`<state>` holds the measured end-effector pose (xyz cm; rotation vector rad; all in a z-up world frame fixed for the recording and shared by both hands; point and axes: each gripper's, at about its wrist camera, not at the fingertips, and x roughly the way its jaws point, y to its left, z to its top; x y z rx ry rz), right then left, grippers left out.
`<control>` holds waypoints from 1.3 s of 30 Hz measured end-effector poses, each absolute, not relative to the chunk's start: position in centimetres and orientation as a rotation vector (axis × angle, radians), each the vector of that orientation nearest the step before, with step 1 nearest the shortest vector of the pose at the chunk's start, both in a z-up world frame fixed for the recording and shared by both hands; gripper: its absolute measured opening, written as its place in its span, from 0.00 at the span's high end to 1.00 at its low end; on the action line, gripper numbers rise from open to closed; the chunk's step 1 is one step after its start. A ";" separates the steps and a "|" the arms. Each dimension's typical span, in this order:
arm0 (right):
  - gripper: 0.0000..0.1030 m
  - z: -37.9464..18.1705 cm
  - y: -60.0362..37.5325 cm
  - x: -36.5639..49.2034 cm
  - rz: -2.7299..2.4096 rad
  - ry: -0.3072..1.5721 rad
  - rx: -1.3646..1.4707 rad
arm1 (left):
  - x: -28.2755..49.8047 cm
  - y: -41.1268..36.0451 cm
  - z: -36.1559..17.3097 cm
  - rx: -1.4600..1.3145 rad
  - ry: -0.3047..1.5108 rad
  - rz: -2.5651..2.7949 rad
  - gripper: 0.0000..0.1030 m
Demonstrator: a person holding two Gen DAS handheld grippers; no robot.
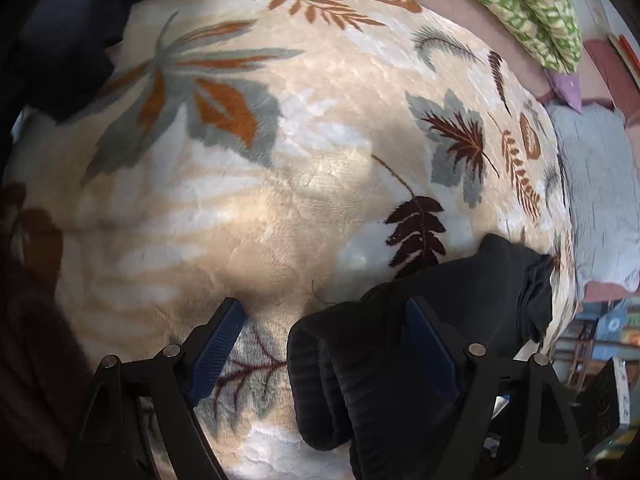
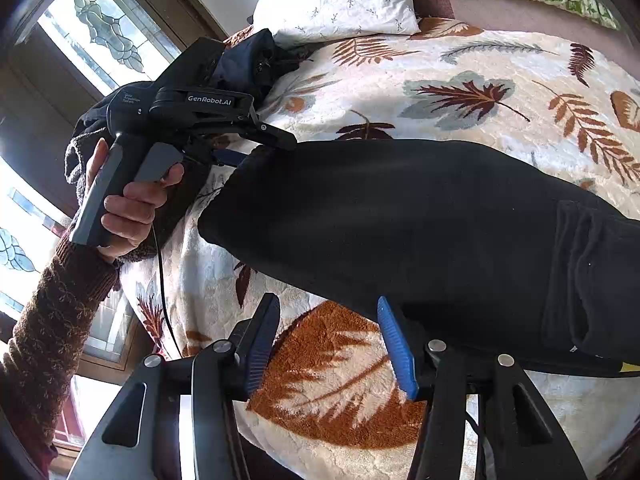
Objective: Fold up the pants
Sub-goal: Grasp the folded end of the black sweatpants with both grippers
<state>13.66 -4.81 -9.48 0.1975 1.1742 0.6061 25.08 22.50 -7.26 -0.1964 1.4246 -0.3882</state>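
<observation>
While the black pants (image 2: 420, 224) lay folded lengthwise across the leaf-print blanket (image 2: 460, 64) on the bed, both grippers stood released, nothing pinched. Left gripper (image 1: 326, 344): jaws wide apart, one pad over bare blanket, the other over the ribbed cuff end of the pants; cloth between the pads but not pressed. A bare hand (image 2: 132, 204) in a brown knit sleeve worked its trigger handle. Right gripper (image 2: 330, 344): jaws partly apart at the near edge of the pants, orange leaf showing between the pads; one blue pad just beside or touching the cloth, cannot tell which.

Judged handling: soft, thick, limp fabric, light, no stiffness; it would sag and drag on the plush blanket rather than slide. Layers could separate if only the top one were pinched. Best hold likely at the cuff end and the near edge, taking all layers together. White pillow (image 2: 336, 4) and a dark clothes heap (image 2: 256, 60) lay beyond.
</observation>
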 end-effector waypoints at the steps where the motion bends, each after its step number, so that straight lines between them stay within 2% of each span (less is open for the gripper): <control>1: 0.47 -9.6 -4.7 13.8 0.604 1.178 0.201 | 25.5 21.9 -7.5 -0.149 1.428 -0.430 0.18; 3: 0.47 -9.6 -4.4 13.9 0.600 1.181 0.204 | 25.6 20.7 -8.0 -0.040 1.445 -0.506 0.12; 6: 0.47 -9.7 -3.9 14.2 0.601 1.187 0.200 | 25.2 19.0 -8.3 0.116 1.444 -0.592 0.11; 8: 0.47 -9.7 -3.6 14.2 0.601 1.188 0.198 | 25.1 18.8 -8.3 0.113 1.455 -0.654 0.11; 11: 0.47 -10.0 -3.0 14.4 0.598 1.196 0.196 | 25.0 18.9 -8.1 0.003 1.488 -0.759 0.14; 16: 0.46 -9.5 -1.1 14.0 0.592 1.150 0.121 | 25.6 20.1 -8.2 -0.055 1.493 -0.730 0.26; 18: 0.41 -8.9 0.3 13.4 0.583 1.102 0.068 | 25.5 21.0 -8.0 -0.116 1.490 -0.741 0.30; 20: 0.35 -8.6 2.0 12.8 0.586 1.047 0.014 | 25.7 21.7 -8.3 -0.142 1.498 -0.734 0.32; 25: 0.34 -9.0 7.4 12.2 0.594 0.961 -0.136 | 26.8 22.3 -9.3 -0.185 1.539 -0.720 0.31; 28: 0.34 -9.4 9.3 12.4 0.552 0.919 -0.203 | 27.9 22.2 -9.7 -0.196 1.566 -0.724 0.29; 33: 0.33 -10.7 10.8 13.3 0.494 0.917 -0.275 | 27.8 20.3 -9.9 -0.137 1.586 -0.774 0.08; 35: 0.33 -11.2 11.5 13.4 0.480 0.906 -0.305 | 27.1 19.2 -9.8 -0.083 1.556 -0.759 0.07; 37: 0.34 -11.5 11.9 13.4 0.477 0.884 -0.336 | 26.3 18.6 -9.5 -0.066 1.515 -0.740 0.11; 38: 0.35 -11.6 11.9 13.5 0.481 0.869 -0.346 | 26.0 18.7 -9.4 -0.074 1.499 -0.725 0.21; 39: 0.36 -11.7 11.8 13.5 0.487 0.861 -0.348 | 25.9 19.2 -9.3 -0.094 1.488 -0.706 0.39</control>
